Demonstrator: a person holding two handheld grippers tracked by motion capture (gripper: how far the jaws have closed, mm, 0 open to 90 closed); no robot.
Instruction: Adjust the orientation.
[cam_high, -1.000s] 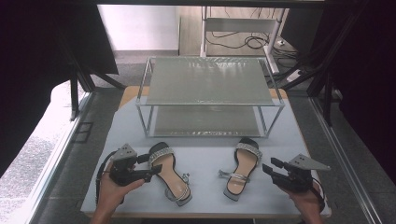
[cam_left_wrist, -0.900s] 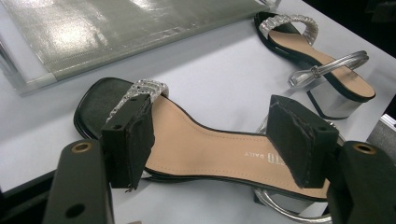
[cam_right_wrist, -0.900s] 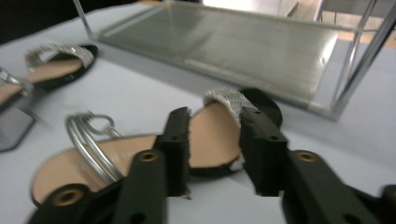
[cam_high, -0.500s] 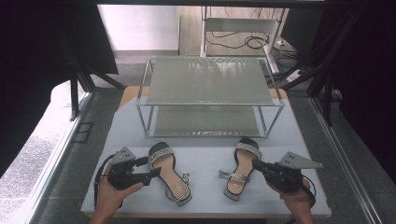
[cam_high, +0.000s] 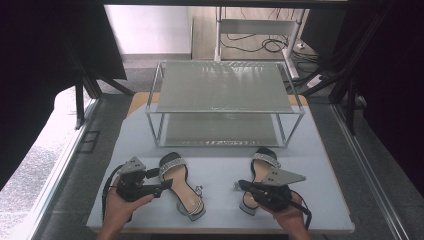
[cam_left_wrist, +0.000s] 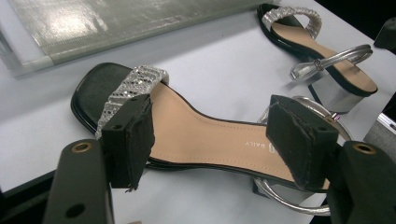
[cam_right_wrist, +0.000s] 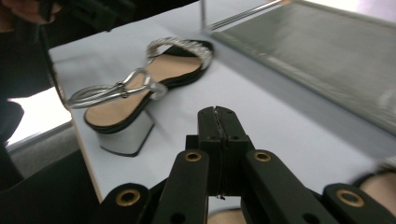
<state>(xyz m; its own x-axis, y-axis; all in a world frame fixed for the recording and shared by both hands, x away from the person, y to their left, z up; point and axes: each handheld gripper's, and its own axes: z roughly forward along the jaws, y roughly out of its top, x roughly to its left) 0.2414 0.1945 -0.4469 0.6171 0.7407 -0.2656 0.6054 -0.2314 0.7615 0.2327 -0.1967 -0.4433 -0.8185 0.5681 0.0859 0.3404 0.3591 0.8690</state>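
Black left tongs (cam_left_wrist: 219, 140) gape astride the near sandal (cam_left_wrist: 196, 135) on the bench (cam_high: 220, 175), apparently poised to grab it, while the right tongs (cam_right_wrist: 218, 122), just closed on nothing, hover above the other sandal (cam_high: 260, 175).

**Two block-heeled sandals on the table**

Left sandal (cam_high: 181, 184): black sole, tan insole, glittering silver toe band, silver ankle strap and heel (toe towards the shelf rack); lies flat, upright; right sandal (cam_high: 260, 175) matches it, well apart, toe likewise forward.
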